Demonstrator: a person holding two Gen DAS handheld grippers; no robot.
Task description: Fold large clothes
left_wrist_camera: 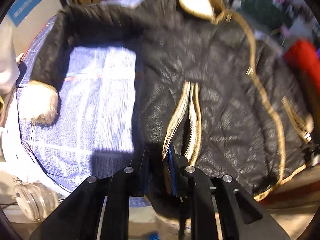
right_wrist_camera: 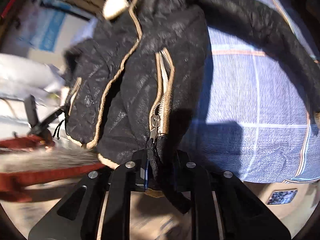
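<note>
- Left wrist view: black jacket (left_wrist_camera: pixel 200 64) with tan piping spread ahead of the left tool (left_wrist_camera: pixel 158 160), its hem edge gathered right at the fingertips.
- Left tool narrowed, pads pinching the black hem fabric just beside the open pocket zip (left_wrist_camera: pixel 188 118).
- Body of the jacket draped over a blue checked cloth (left_wrist_camera: pixel 100 100); one sleeve curving off to the left, ending in a pale fleece cuff (left_wrist_camera: pixel 38 102).
- Pale fleece collar lining (left_wrist_camera: pixel 195 3) at the far end, blurred.
- Red fabric (left_wrist_camera: pixel 300 60) at the right edge, beside the jacket.
- Right wrist view: same jacket (right_wrist_camera: pixel 130 80) hanging slightly bunched straight ahead of the right tool (right_wrist_camera: pixel 160 164), hem bunched between the fingers.
- Right tool nearly closed, clamped on a black fold of hem directly below a pocket zip's metal pull (right_wrist_camera: pixel 155 124).
- Long black sleeve (right_wrist_camera: pixel 260 26) arcing across the blue checked cloth (right_wrist_camera: pixel 260 110) to the right.
- Red object (right_wrist_camera: pixel 30 176) low at left, blurred; kind impossible to tell.
</note>
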